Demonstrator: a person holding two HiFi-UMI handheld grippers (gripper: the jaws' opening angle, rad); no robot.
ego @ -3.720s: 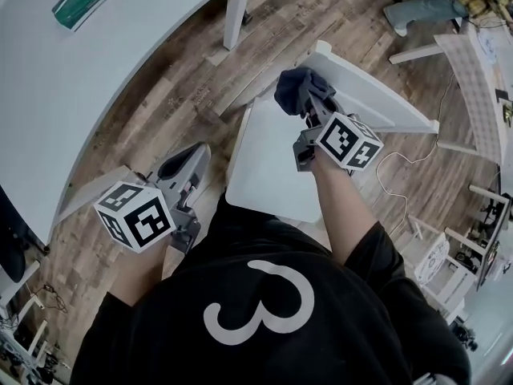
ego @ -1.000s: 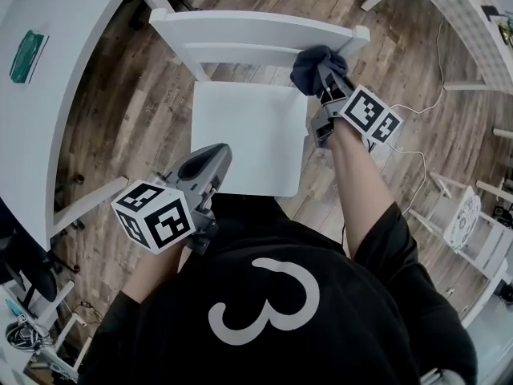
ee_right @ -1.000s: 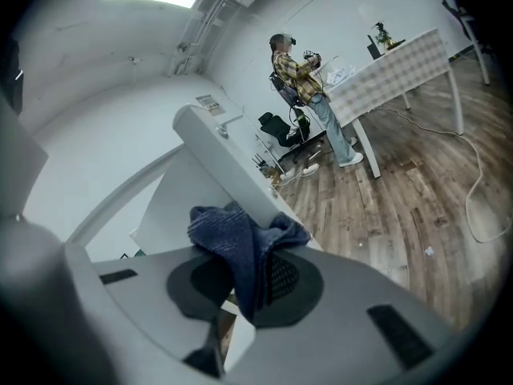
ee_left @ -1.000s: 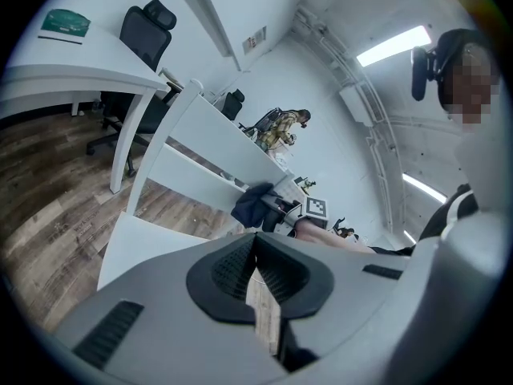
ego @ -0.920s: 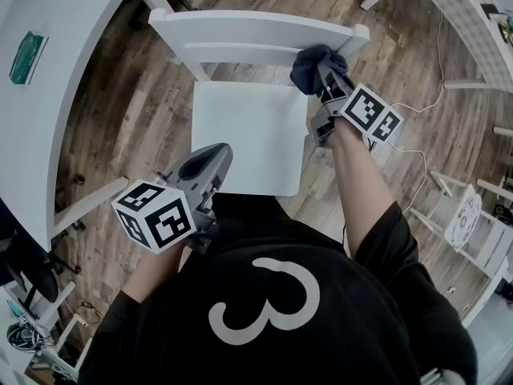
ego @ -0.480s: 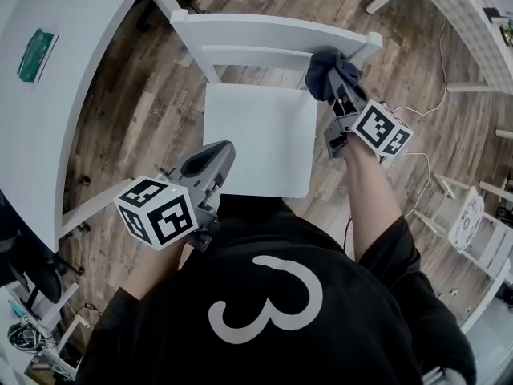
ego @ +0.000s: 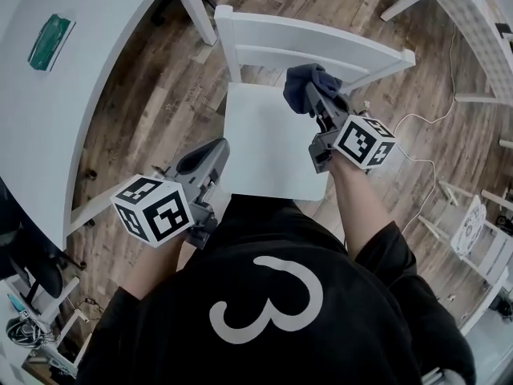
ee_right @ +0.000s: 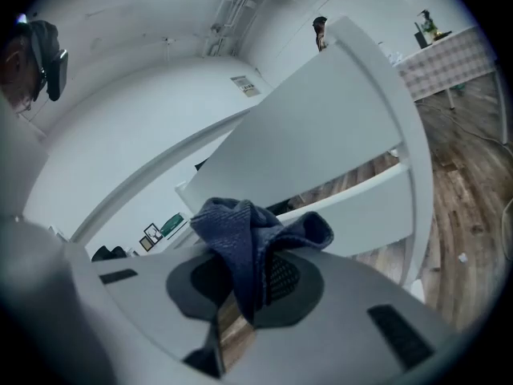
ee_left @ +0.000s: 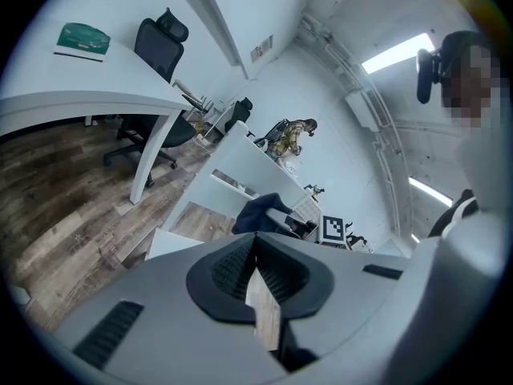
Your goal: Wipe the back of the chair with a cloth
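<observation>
Cloth (ego: 307,81) has slid left from right end of chair back (ego: 264,30), now near middle, at lower rail; contact unclear. Right gripper (ego: 313,96) pinches cloth, rail dead ahead, running crosswise. Left gripper (ego: 215,149) pressed together, empty, back by seat (ego: 264,147) front corner. Right arm nearer.

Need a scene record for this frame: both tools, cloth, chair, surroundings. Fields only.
left tool: shut, empty
right tool: shut on cloth
cloth: dark blue, bunched, near the chair's lower rail; contact unclear
chair: white, upright, on wood floor
table: white, left of chair, green book on it
</observation>
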